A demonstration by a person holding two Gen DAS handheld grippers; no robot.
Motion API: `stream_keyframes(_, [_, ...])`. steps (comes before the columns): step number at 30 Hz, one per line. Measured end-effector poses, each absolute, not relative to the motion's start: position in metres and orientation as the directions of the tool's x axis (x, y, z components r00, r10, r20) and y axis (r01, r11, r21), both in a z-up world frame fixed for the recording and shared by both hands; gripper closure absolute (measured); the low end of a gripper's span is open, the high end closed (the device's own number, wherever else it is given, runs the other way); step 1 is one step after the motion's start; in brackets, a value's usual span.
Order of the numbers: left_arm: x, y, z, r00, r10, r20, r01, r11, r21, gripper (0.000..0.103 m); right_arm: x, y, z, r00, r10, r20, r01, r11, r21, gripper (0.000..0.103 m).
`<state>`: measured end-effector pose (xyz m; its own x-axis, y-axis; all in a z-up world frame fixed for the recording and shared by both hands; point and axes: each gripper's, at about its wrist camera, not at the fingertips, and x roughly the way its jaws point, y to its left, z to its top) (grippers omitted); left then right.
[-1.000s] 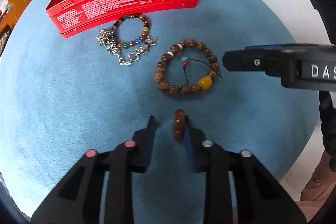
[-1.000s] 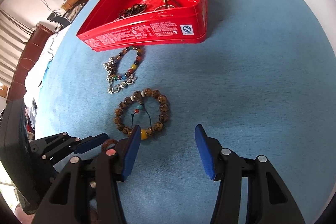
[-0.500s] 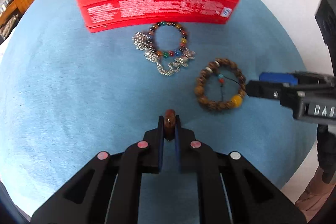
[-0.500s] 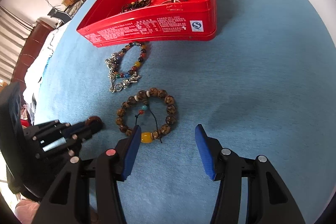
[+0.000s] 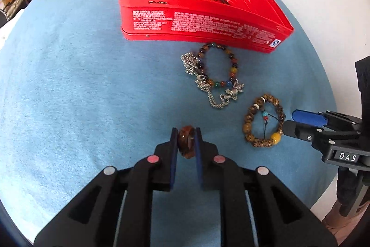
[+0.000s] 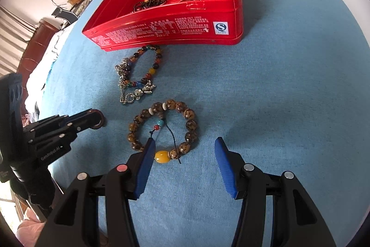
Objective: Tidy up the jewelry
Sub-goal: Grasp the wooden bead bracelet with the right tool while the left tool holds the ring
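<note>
Left gripper (image 5: 186, 142) carries brown ring (image 5: 186, 144), jaws easing open slightly, pads against it. Right gripper (image 6: 182, 162) gapes empty over wooden bead bracelet (image 6: 163, 130). Red tin (image 6: 166, 29) holds two pieces; multicolour bracelet (image 5: 218, 67), silver chain (image 5: 203, 82) wait on blue cloth (image 5: 69, 85).

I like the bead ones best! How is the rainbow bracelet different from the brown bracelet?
The rainbow bracelet has small beads in many colours; the brown bracelet has bigger speckled brown beads and one yellow bead. The rainbow one lies right by the red tin, tangled with a silver chain; the brown one lies further off, with a black cord across it. Both lie flat on the blue cloth.
</note>
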<state>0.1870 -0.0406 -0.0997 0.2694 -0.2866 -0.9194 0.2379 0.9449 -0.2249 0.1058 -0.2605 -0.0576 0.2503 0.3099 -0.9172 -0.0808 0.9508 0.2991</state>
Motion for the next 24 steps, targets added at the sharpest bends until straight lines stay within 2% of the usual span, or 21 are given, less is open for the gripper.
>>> stream_keyframes(6, [0.187,-0.035,-0.102,0.26,-0.294,-0.92,0.23,0.944,-0.237,0.089,0.11,-0.257,-0.061,0.233,0.314,-0.92,-0.085,0.949,0.303,0.05])
stream_keyframes(8, [0.182,-0.035,-0.103,0.257,-0.293,-0.921,0.231,0.944,-0.236,0.085,0.111,-0.254,-0.063,0.228,0.309,-0.923,-0.09,0.951,0.296,0.05])
stream_keyframes(10, [0.182,-0.042,-0.108,0.262,-0.287,-0.922,0.233,0.945,-0.228,0.085,0.112,-0.252,-0.064,0.224,0.304,-0.926,-0.091,0.952,0.291,0.049])
stream_keyframes(13, [0.181,-0.043,-0.114,0.271,-0.279,-0.921,0.243,0.946,-0.215,0.087,0.115,-0.251,-0.066,0.222,0.302,-0.927,-0.087,0.953,0.29,0.049])
stream_keyframes(15, [0.182,-0.042,-0.115,0.274,-0.277,-0.921,0.237,0.948,-0.214,0.093,0.117,-0.25,-0.067,0.226,0.294,-0.929,-0.087,0.956,0.282,0.049])
stream_keyframes(18, [0.183,-0.039,-0.114,0.271,-0.291,-0.917,0.228,0.945,-0.233,0.094,0.12,-0.245,-0.069,0.232,0.278,-0.932,-0.101,0.96,0.261,0.05])
stream_keyframes(19, [0.186,-0.037,-0.116,0.271,-0.294,-0.917,0.228,0.945,-0.235,0.094,0.12,-0.243,-0.068,0.24,0.27,-0.932,-0.109,0.962,0.25,0.059])
stream_keyframes(20, [0.186,-0.037,-0.116,0.272,-0.296,-0.916,0.227,0.945,-0.237,0.094,0.121,-0.241,-0.068,0.251,0.254,-0.934,-0.118,0.966,0.231,0.078])
stream_keyframes(22, [0.186,-0.034,-0.116,0.273,-0.301,-0.914,0.223,0.944,-0.244,0.095,0.122,-0.242,-0.069,0.263,0.236,-0.936,-0.114,0.971,0.212,0.091])
stream_keyframes(24, [0.186,-0.029,-0.117,0.271,-0.31,-0.911,0.221,0.941,-0.255,0.095,0.123,-0.243,-0.068,0.268,0.252,-0.93,-0.118,0.966,0.228,0.091])
